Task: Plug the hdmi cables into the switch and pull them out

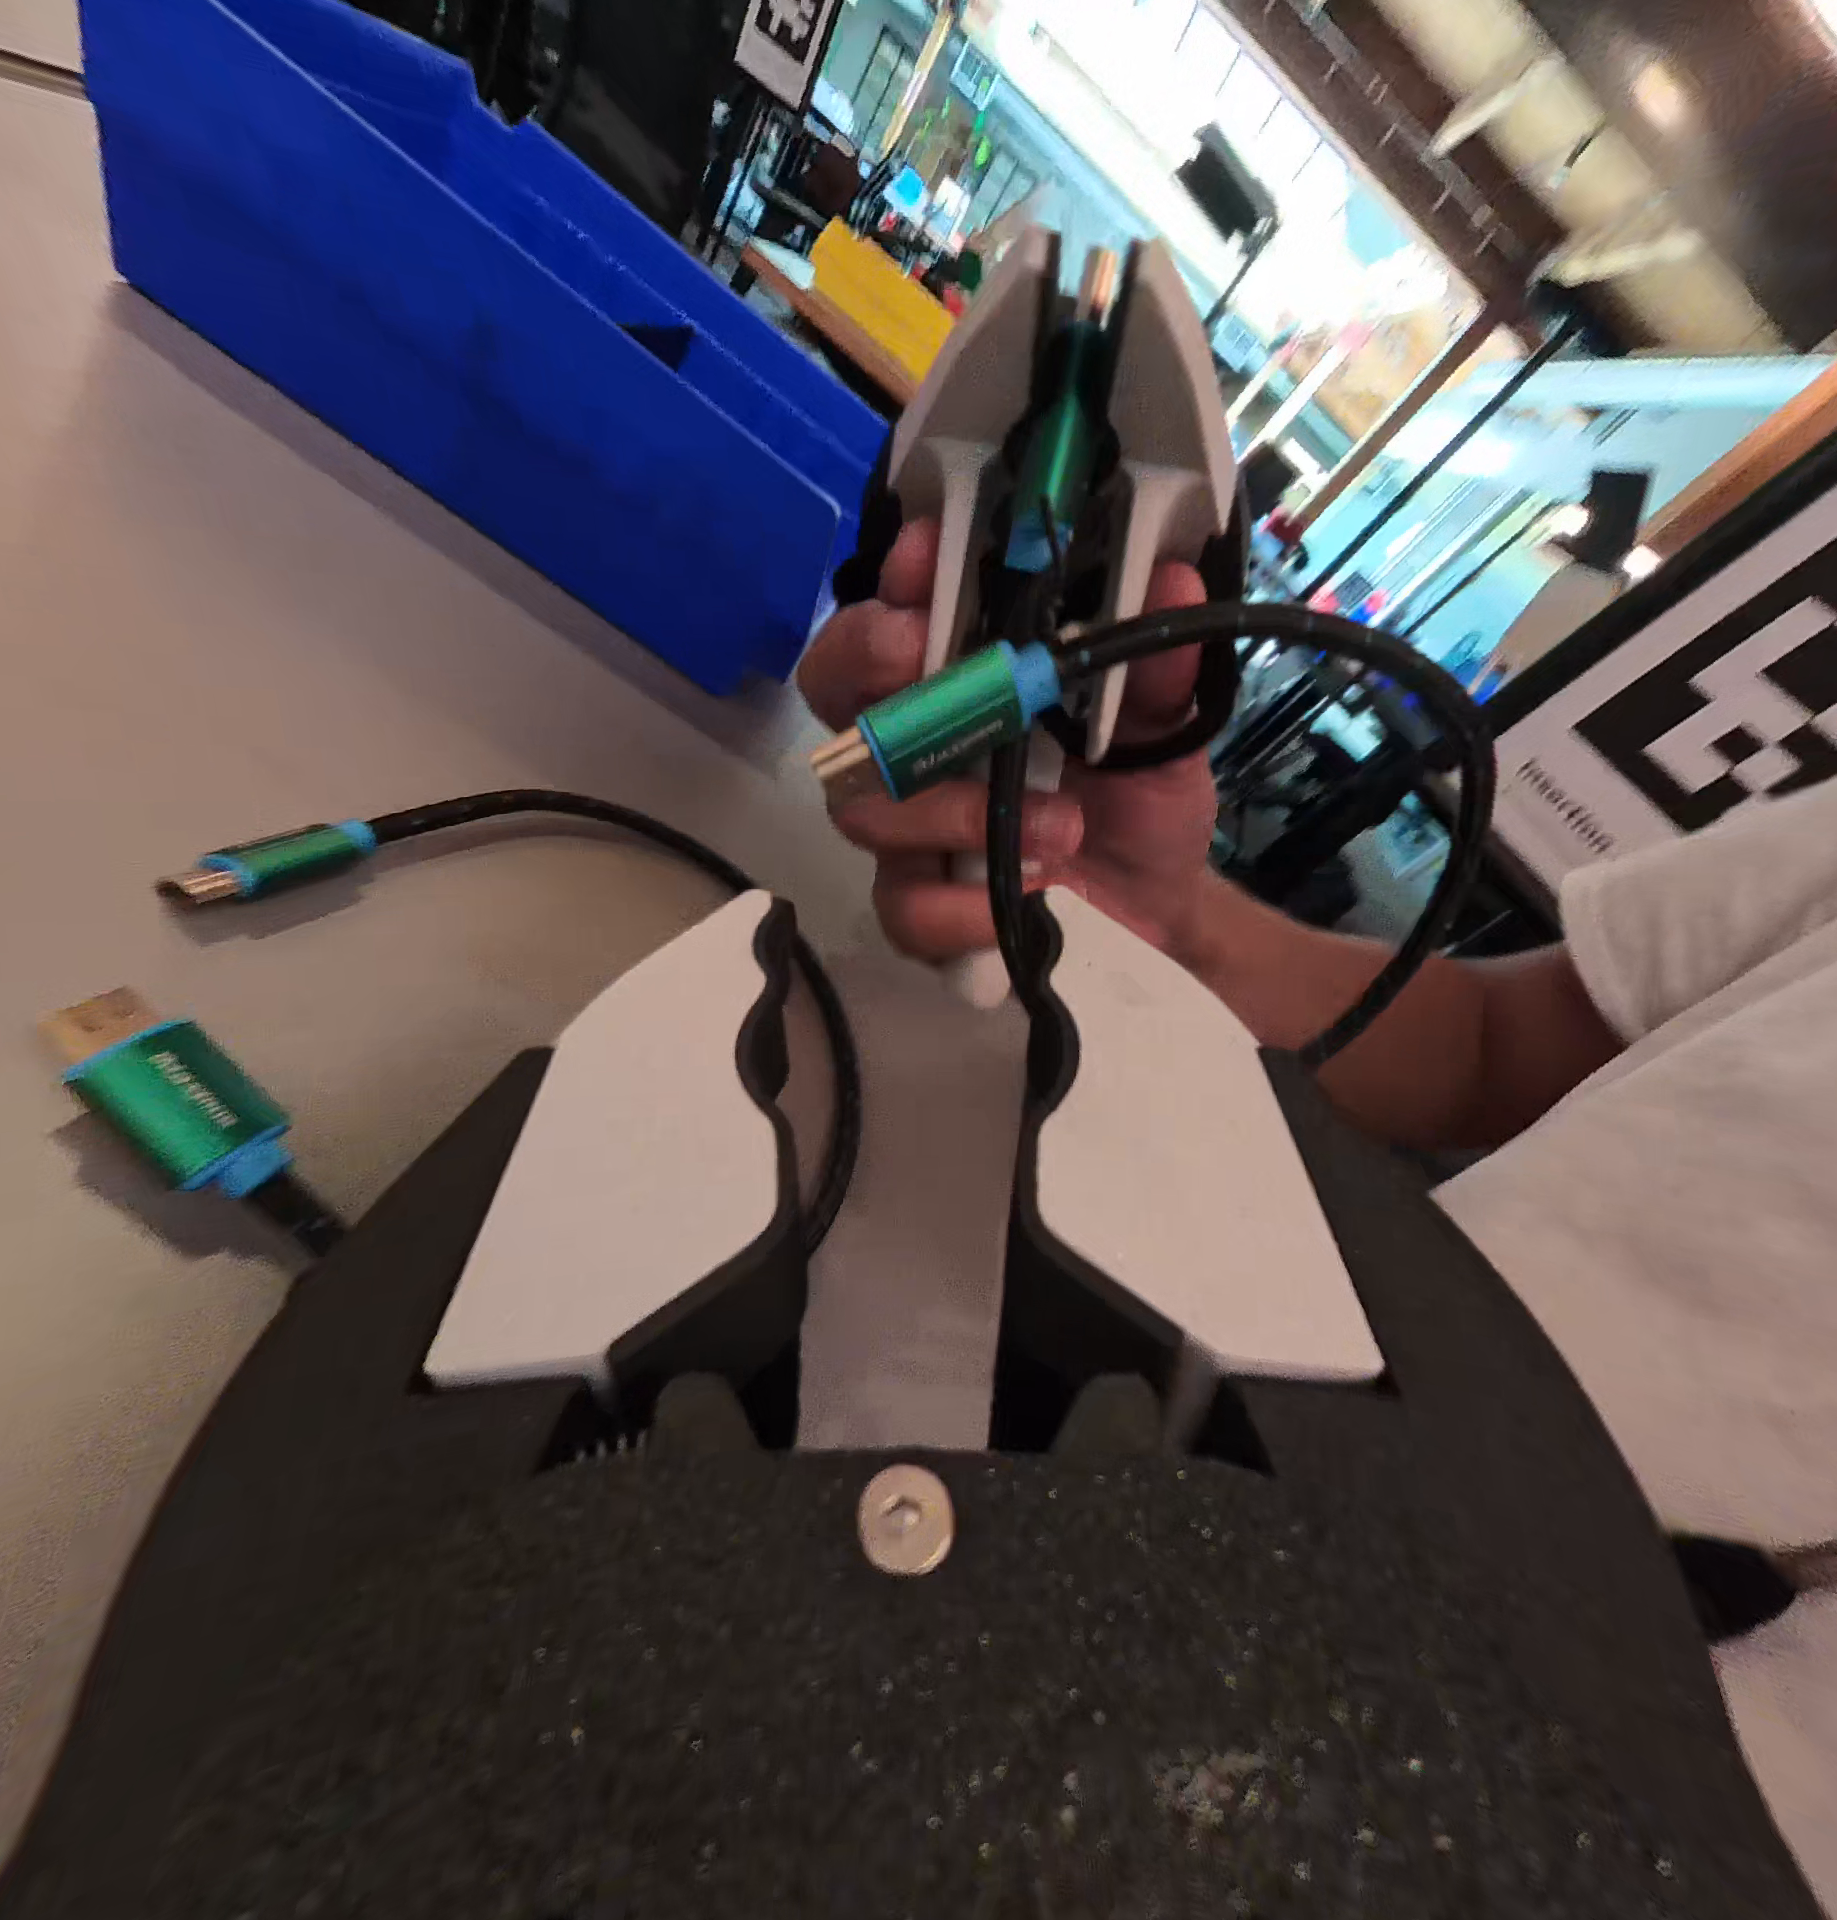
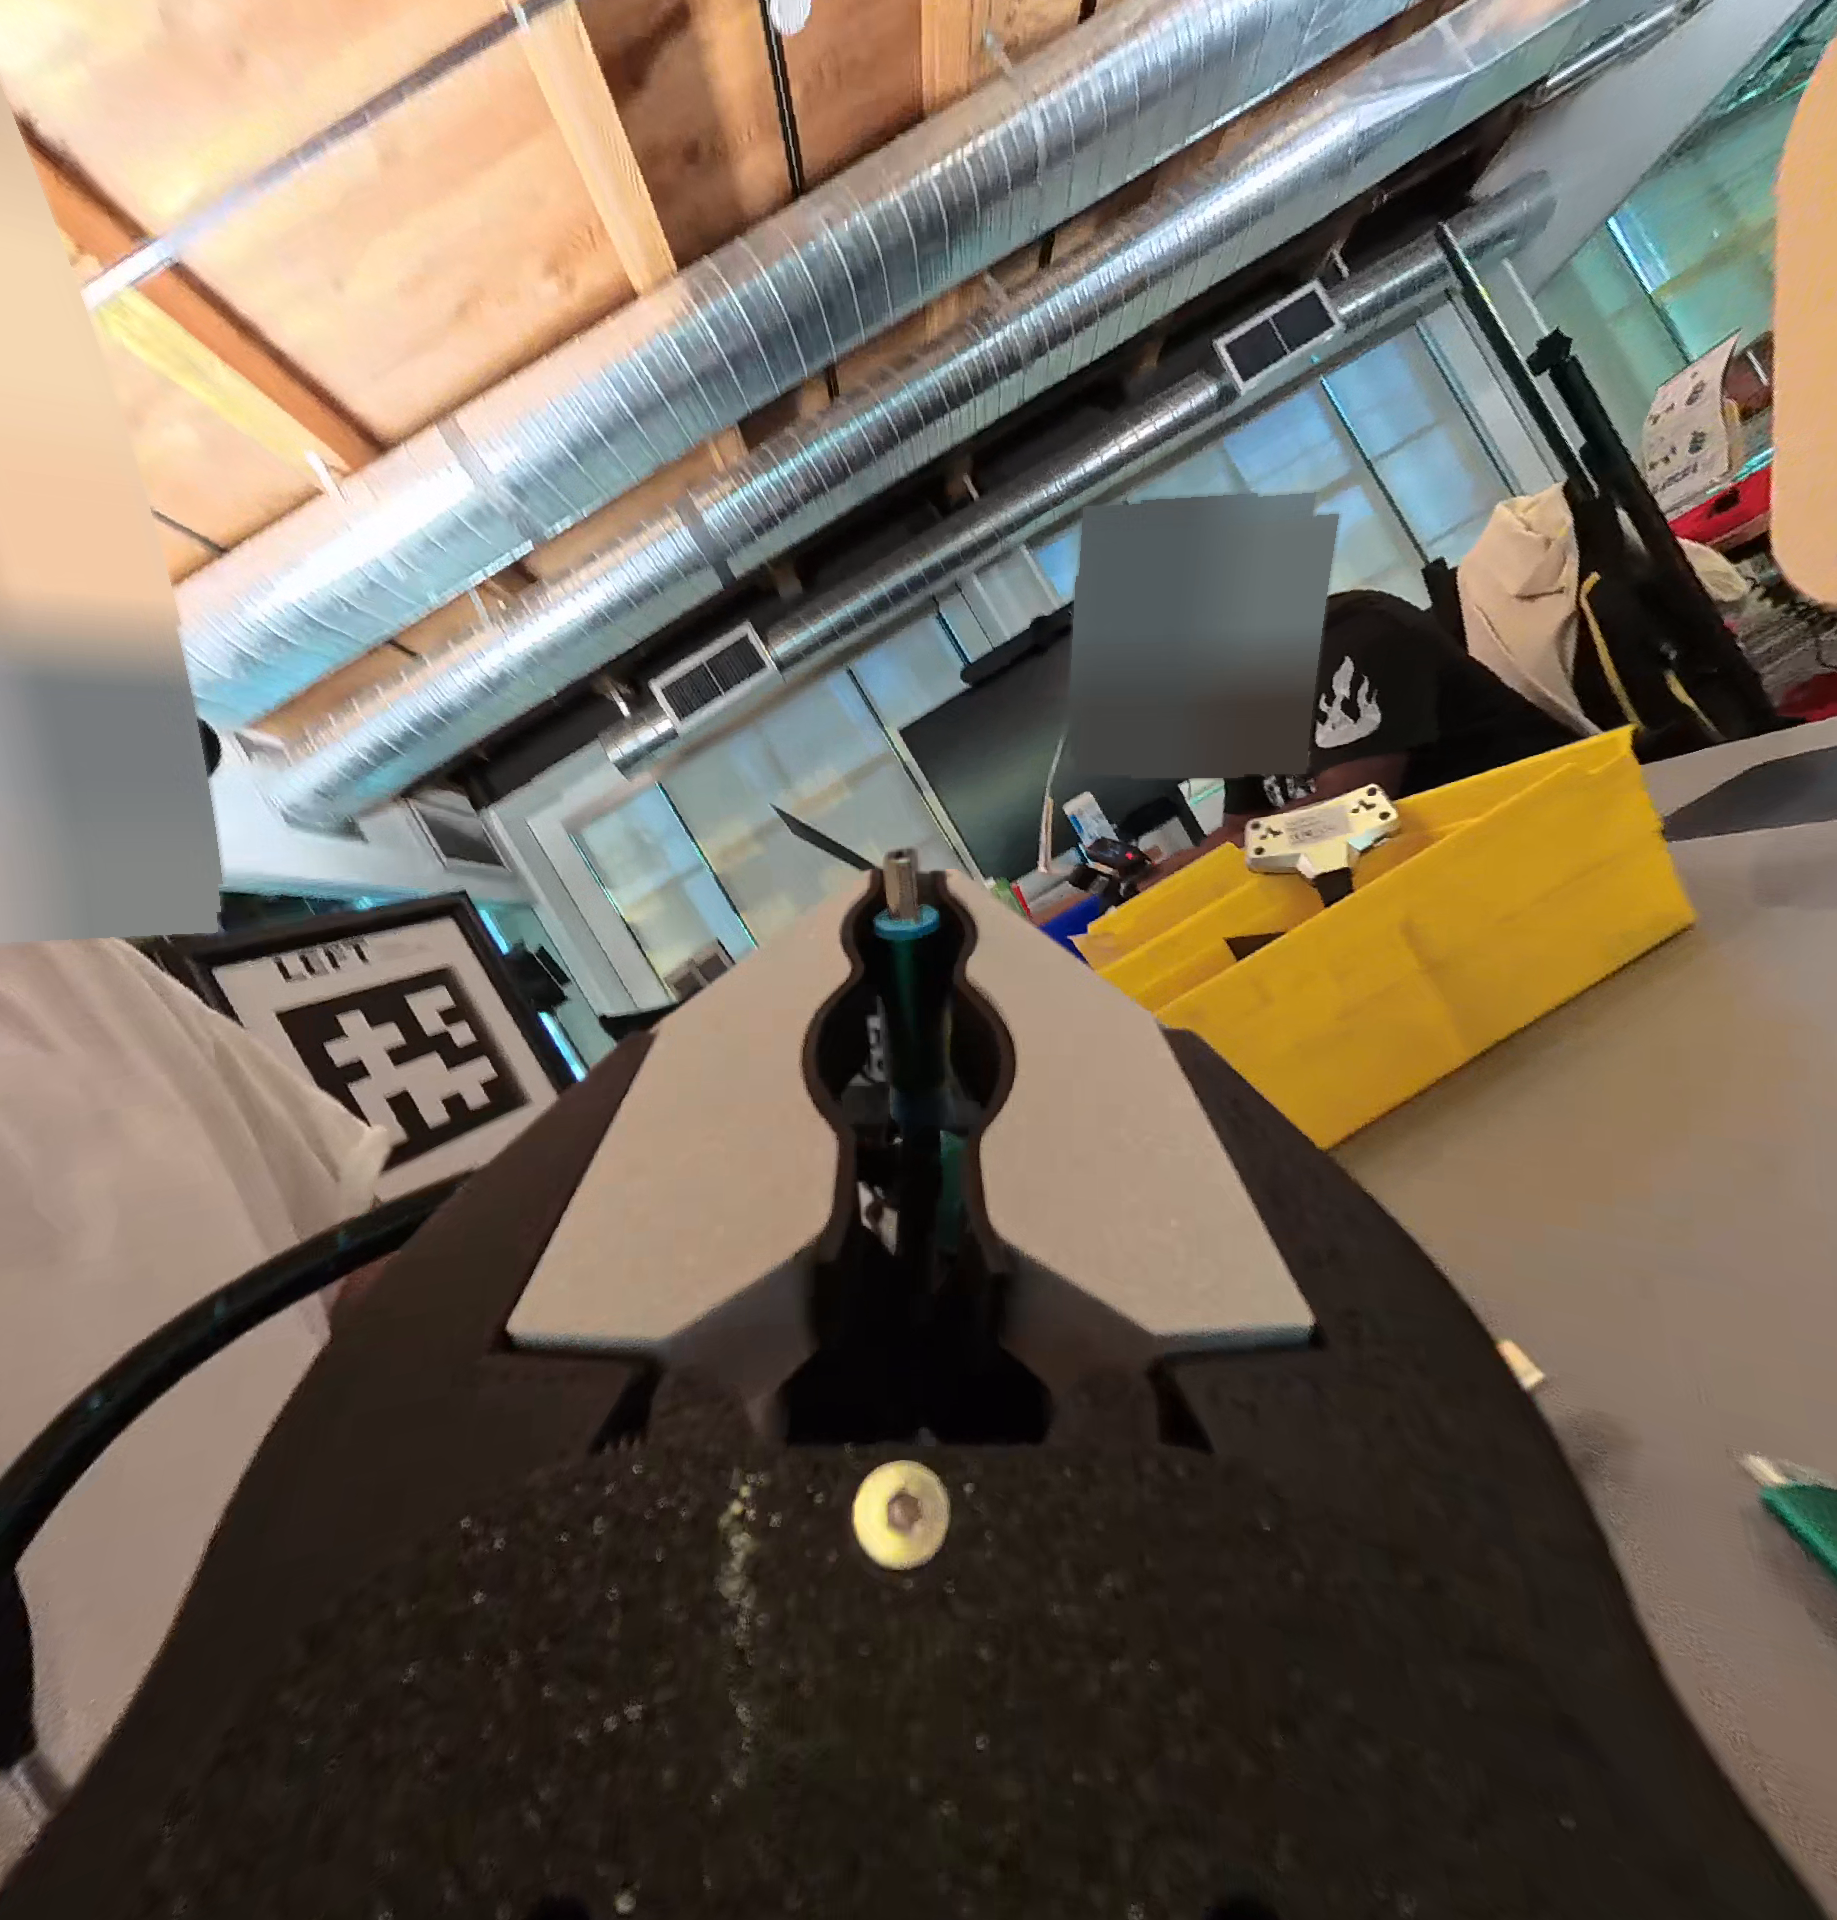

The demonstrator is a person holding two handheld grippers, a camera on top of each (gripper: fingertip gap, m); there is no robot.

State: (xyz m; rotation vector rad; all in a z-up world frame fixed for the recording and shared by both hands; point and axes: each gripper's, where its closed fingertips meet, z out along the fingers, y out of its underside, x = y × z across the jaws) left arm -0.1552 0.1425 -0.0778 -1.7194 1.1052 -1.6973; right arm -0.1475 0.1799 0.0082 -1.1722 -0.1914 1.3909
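My right gripper (image 2: 903, 896) is shut on a green HDMI plug (image 2: 898, 971), whose metal tip pokes out past the fingertips, and points up off the table. In the left wrist view a hand holds that gripper (image 1: 1090, 275) upright. The same cable's black cord (image 1: 1413, 707) loops round, and its other green plug (image 1: 935, 727) dangles in front of the hand. My left gripper (image 1: 909, 920) is open and grips nothing, just below that hand. Two more green plugs (image 1: 270, 857) (image 1: 171, 1091) lie on the table to its left. A silver switch (image 2: 1319, 831) rests on the yellow bin (image 2: 1465, 997).
A blue bin (image 1: 426, 312) stands on the grey table (image 1: 114, 520) at the far left. Black-and-white marker boards (image 1: 1724, 717) (image 2: 405, 1039) stand by the person's white sleeve (image 1: 1672, 1195). Another green plug (image 2: 1828, 1538) lies at the right edge. A person in black sits behind the yellow bin. The gap from one gripper's tips to the other's is roughly 9 cm.
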